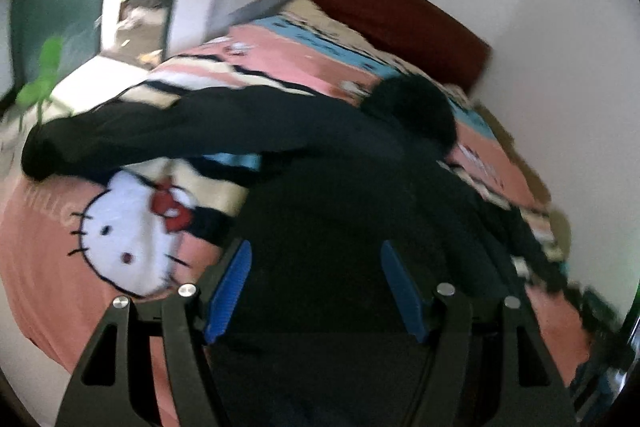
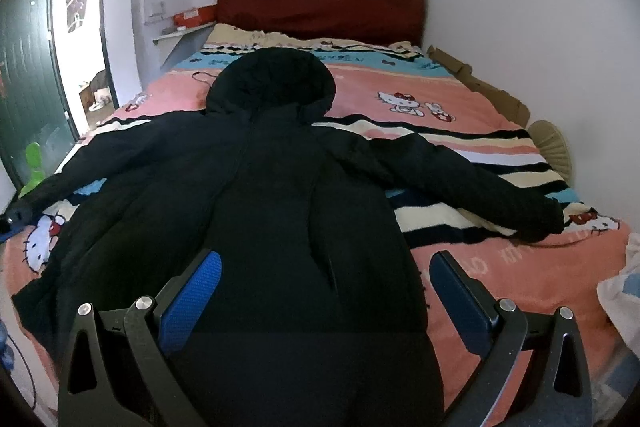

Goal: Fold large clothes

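Observation:
A large black hooded coat [image 2: 280, 195] lies spread flat on a pink cartoon-cat bedspread [image 2: 460, 95], hood [image 2: 272, 83] toward the headboard and both sleeves stretched out sideways. My right gripper [image 2: 326, 291] is open and empty above the coat's lower part, near its right side. The coat [image 1: 320, 195] also fills the middle of the blurred left wrist view. My left gripper [image 1: 316, 287] is open and empty above the coat's lower body, with the left sleeve [image 1: 132, 135] stretching away to the left.
A dark red headboard [image 2: 320, 7] stands against the white back wall. A small shelf with a red box [image 2: 192, 19] is left of the bed. A green door [image 2: 28, 67] and doorway are at far left. Cardboard [image 2: 480, 83] lines the bed's right edge. Light cloth [image 2: 624, 291] lies at right.

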A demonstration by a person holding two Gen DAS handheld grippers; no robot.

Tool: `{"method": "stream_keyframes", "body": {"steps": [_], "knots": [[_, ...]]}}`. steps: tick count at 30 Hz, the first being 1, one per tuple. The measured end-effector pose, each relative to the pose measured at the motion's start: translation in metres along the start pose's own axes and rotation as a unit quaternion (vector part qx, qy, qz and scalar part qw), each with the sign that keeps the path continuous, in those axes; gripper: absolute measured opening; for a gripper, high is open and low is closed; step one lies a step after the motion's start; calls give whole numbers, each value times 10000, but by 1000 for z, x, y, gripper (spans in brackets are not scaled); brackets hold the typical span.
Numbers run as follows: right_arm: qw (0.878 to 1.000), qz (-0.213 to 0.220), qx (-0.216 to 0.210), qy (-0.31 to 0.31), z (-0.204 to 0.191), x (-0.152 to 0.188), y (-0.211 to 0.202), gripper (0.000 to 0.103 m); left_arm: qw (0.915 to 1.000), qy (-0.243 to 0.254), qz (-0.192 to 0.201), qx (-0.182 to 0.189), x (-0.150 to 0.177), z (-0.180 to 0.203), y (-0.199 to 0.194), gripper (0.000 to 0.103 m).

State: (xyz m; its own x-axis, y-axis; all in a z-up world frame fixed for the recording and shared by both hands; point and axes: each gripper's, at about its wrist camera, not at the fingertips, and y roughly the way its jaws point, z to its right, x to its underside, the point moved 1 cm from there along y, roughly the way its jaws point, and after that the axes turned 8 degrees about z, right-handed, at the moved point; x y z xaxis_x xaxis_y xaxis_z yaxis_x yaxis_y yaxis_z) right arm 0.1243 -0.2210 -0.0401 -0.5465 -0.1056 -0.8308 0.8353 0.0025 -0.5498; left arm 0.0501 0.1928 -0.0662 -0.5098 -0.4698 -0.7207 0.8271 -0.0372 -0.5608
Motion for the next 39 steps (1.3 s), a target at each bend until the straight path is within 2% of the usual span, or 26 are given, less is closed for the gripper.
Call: {"method": "stream_keyframes", "body": {"steps": [3,7,11,14,19,23,26,28,30,32,34,39], "knots": [[9999,-96,31,0,-3,-5,11,102,9981,-570,111,-216,-16,-54,10,66],[9997,-214,75,-34,-10,-10,25,102,9895,-1369,323,-340,-34,-127,19,66],[9995,-295,130,-46,-20,-17,37,102,9722,-2268,390,-430,-43,-195,32,66],[9993,-335,131,-73,-28,-20,42,102,9570,-2852,440,-287,-44,-234,46,66],[9990,-331,194,-209,-38,-22,40,102,9367,-3483,354,-45,-40,-258,72,66],[9989,-222,339,-230,-37,-27,30,102,9259,-3754,422,73,-40,-266,90,66],[9987,-118,421,-265,-35,-30,18,102,9171,-3964,418,-2,-47,-271,104,66],[9985,-81,454,-303,-34,-28,11,102,9159,-3995,380,-121,-49,-274,111,64],[9983,-76,497,-305,-31,-25,6,102,9176,-3951,352,-245,-52,-272,117,57],[9982,-93,518,-276,-28,-23,2,102,9199,-3897,288,-332,-53,-271,122,37],[9979,-108,567,-277,-24,-20,-2,102,9194,-3909,287,-333,-53,-271,123,28],[9973,-67,656,-317,-15,-14,-13,102,9291,-3663,359,-364,-61,-262,122,17]]}}
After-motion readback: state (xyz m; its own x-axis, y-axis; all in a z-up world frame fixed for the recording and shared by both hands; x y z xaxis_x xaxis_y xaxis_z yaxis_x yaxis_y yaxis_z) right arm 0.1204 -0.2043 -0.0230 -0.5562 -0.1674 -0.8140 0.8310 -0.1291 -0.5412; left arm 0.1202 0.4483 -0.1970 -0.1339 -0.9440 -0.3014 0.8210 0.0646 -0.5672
